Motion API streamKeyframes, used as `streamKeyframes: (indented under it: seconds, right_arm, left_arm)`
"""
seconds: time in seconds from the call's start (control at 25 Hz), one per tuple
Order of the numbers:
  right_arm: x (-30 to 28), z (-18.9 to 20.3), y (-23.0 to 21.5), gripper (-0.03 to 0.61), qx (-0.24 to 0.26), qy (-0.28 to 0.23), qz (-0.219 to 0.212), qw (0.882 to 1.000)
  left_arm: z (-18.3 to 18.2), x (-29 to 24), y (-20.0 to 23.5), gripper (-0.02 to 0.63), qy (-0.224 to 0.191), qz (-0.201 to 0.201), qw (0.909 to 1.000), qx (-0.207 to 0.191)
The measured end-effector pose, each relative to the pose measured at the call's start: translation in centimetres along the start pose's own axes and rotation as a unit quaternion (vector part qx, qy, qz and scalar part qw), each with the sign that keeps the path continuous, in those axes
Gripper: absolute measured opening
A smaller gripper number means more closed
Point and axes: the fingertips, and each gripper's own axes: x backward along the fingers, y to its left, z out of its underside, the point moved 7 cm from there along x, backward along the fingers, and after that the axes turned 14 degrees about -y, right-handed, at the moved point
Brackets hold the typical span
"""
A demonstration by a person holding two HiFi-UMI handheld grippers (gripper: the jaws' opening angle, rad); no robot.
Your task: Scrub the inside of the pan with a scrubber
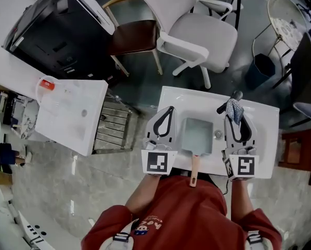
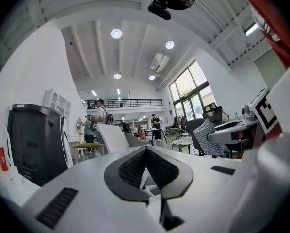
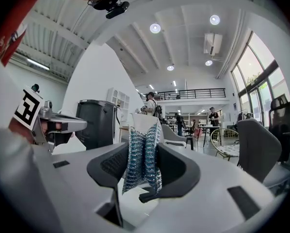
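Two tools are flanking the pan (image 1: 197,134), which is sitting mid-bench (image 1: 270,139) with its handle (image 1: 194,170) pointing to 6 o'clock: the right gripper (image 3: 144,157) at 3 o'clock is clenching the scrubber (image 1: 234,110), probably readying to scrub, while the left gripper (image 2: 146,152) at 9 o'clock is idling closed on nothing.

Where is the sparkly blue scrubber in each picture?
Head view: the scrubber is right of the pan, in the right gripper's jaws.
Left gripper view: scrubber right of centre.
Right gripper view: scrubber dead centre, clamped between the jaws.
Shared landmark: the black cabinet, always to its left.
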Motion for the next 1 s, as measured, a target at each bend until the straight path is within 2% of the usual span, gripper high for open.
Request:
streamKeyframes:
  seconds: [0.12, 0.28, 0.4, 0.48, 0.6, 0.72, 0.8, 0.92, 1.0]
  right_arm:
    - [0.2, -0.2, 0.2, 0.184, 0.006, 0.003, 0.002, 1.0]
    - [0.4, 0.0, 0.3, 0.184, 0.026, 0.04, -0.012, 0.999]
    - [0.2, 1.0, 0.4, 0.183, 0.046, 0.102, -0.052, 0.992]
    - [0.3, 2.8, 1.1, 0.181, 0.061, 0.166, -0.099, 0.979]
    - [0.7, 5.7, 2.7, 0.172, 0.085, 0.247, -0.203, 0.944]
    - [1.2, 9.0, 4.3, 0.172, 0.107, 0.318, -0.294, 0.895]
    - [1.2, 11.2, 5.3, 0.172, 0.111, 0.352, -0.337, 0.866]
    - [1.6, 14.0, 7.0, 0.167, 0.087, 0.393, -0.399, 0.823]
    - [1.8, 15.6, 7.5, 0.167, 0.078, 0.421, -0.423, 0.799]
  left_arm:
    - [-0.1, 0.1, 0.1, 0.011, -0.002, 0.001, 1.0, 0.005]
    - [0.1, 0.4, -0.1, 0.011, 0.003, 0.006, 1.0, 0.002]
    - [0.3, 0.3, -0.5, 0.011, 0.006, 0.013, 0.9999, 0.002]
    - [0.3, 0.6, -0.8, 0.011, 0.003, 0.018, 0.9998, 0.007]
    - [0.3, 1.1, -1.3, 0.011, 0.009, 0.028, 0.9995, 0.006]
    - [0.4, 1.3, -1.6, 0.011, 0.014, 0.034, 0.9993, 0.012]
    - [0.4, 1.4, -1.6, 0.011, 0.008, 0.037, 0.9992, 0.014]
    - [0.4, 2.1, -1.5, 0.011, 0.008, 0.037, 0.9991, 0.017]
    - [0.5, 2.5, -1.5, 0.011, 0.012, 0.036, 0.9991, 0.019]
